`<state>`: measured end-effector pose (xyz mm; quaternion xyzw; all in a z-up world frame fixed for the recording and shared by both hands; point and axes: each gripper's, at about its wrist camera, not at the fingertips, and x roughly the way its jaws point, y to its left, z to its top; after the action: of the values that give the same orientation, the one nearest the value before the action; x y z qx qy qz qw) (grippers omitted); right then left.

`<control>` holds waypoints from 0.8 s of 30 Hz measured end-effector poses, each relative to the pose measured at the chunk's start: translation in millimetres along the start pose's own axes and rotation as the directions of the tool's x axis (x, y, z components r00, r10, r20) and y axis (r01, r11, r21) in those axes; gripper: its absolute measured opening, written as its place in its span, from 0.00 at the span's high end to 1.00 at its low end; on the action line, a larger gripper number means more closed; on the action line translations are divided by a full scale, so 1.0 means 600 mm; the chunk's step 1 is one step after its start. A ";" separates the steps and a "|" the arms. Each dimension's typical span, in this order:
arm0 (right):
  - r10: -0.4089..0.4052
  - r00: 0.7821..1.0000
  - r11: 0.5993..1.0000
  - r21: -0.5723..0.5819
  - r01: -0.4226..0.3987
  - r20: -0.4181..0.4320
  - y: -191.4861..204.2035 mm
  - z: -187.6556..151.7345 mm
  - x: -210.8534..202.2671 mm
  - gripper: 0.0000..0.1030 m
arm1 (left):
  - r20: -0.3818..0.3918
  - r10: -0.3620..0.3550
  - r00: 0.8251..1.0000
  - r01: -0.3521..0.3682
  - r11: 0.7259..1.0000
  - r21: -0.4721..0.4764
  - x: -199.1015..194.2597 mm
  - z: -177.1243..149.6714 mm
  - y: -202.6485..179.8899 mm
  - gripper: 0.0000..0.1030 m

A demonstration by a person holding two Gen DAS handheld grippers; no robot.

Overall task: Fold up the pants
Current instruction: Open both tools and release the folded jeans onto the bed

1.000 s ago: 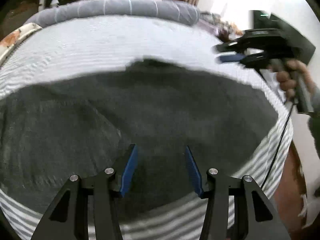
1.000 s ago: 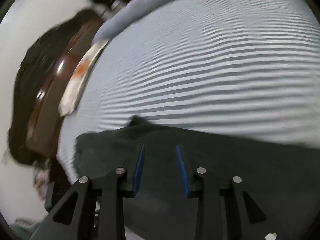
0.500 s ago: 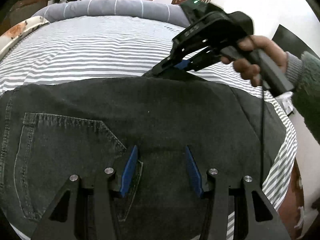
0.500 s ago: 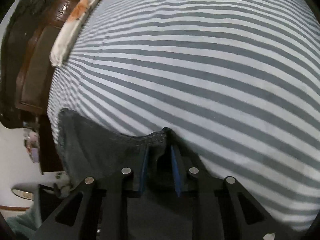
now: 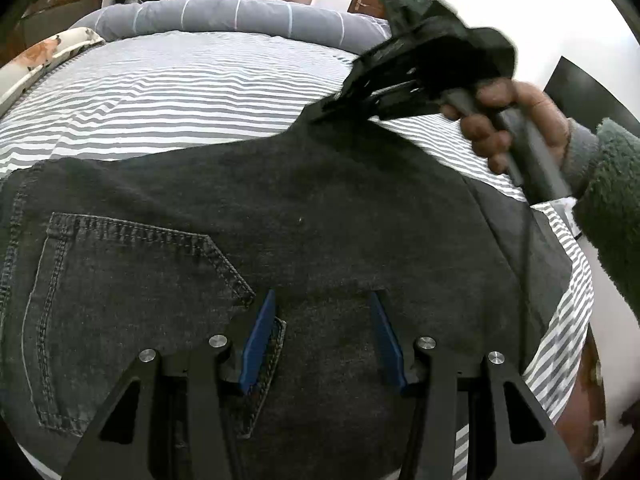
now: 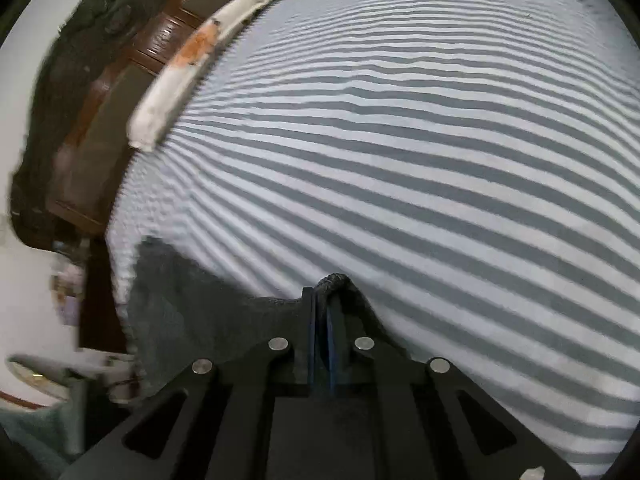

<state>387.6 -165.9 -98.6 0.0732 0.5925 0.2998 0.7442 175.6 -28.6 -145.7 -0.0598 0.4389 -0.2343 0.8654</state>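
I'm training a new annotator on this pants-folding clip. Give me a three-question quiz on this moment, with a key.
1. True or false: the right gripper is shut on an edge of the dark jeans.
2. How do the left gripper jaws stand? A) pressed shut on cloth B) apart, above the jeans C) out of view
3. Fill in: the jeans lie on a bed sheet patterned with grey and white ____.

Key
1. True: its jaws have just been closing, and a bunched edge of denim sits between the pads.
2. B: the blue pads stand apart beside the back pocket.
3. stripes
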 end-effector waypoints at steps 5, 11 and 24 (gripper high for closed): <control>-0.045 0.999 0.999 -0.006 0.045 -0.006 -0.009 0.005 0.032 0.97 | 0.005 0.015 1.000 -0.015 1.000 0.020 0.001 -0.007 -0.007 0.51; -0.169 0.984 0.986 0.016 0.168 0.064 0.008 -0.004 -0.021 0.75 | -0.009 0.007 1.000 -0.007 1.000 -0.008 -0.005 -0.004 -0.014 0.51; -0.270 0.959 0.957 0.132 0.258 0.084 -0.026 -0.072 -0.032 0.90 | -0.048 0.037 0.998 -0.036 0.999 0.028 -0.022 -0.041 -0.031 0.51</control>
<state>351.2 -199.4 -102.1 0.0529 0.5754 0.1576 0.8008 143.2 -36.5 -145.2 -0.0342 0.4576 -0.2260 0.8593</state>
